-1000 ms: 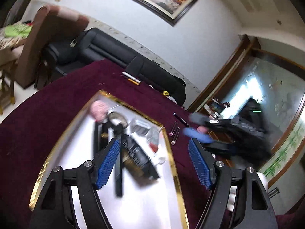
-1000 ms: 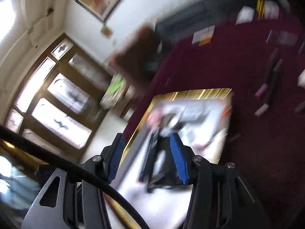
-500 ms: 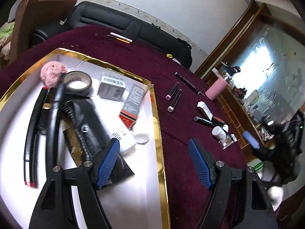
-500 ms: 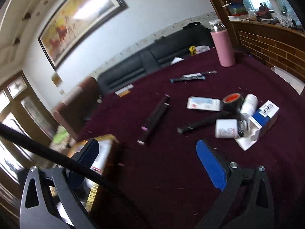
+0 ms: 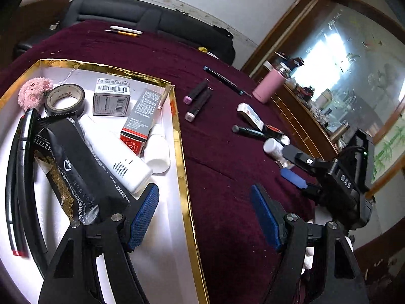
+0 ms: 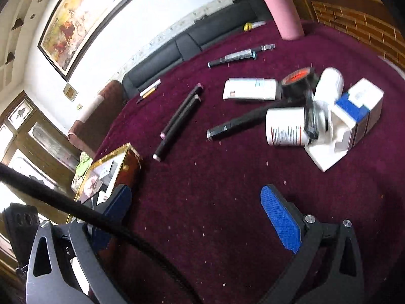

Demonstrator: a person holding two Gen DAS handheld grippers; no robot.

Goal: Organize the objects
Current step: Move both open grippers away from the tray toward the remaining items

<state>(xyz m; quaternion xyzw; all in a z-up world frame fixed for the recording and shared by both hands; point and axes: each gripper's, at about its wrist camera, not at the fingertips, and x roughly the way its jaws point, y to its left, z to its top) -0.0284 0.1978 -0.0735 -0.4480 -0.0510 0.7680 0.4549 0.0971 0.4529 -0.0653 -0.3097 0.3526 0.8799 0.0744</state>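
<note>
Right gripper (image 6: 202, 215): its jaws have just been opening and now stand wide apart, with nothing between them. It hangs over bare dark red cloth.
Left gripper (image 5: 205, 217): jaws apart and empty, over the gold edge of the box.
Box (image 5: 186, 177): white inside with a gold rim. It already holds a white bottle (image 5: 114, 152), a black packet (image 5: 76, 164), a tape roll (image 5: 65, 98) and a pink fluffy ball (image 5: 34, 93).
Still on the table: a white pill bottle (image 6: 284, 126), a black pen (image 6: 235, 122) and two dark markers (image 6: 177, 124), all past the right gripper.
Step, I think: going to fetch the next thing.
Next move: reach forward to the pill bottle or pen, squeeze it, and carry it to the box.
</note>
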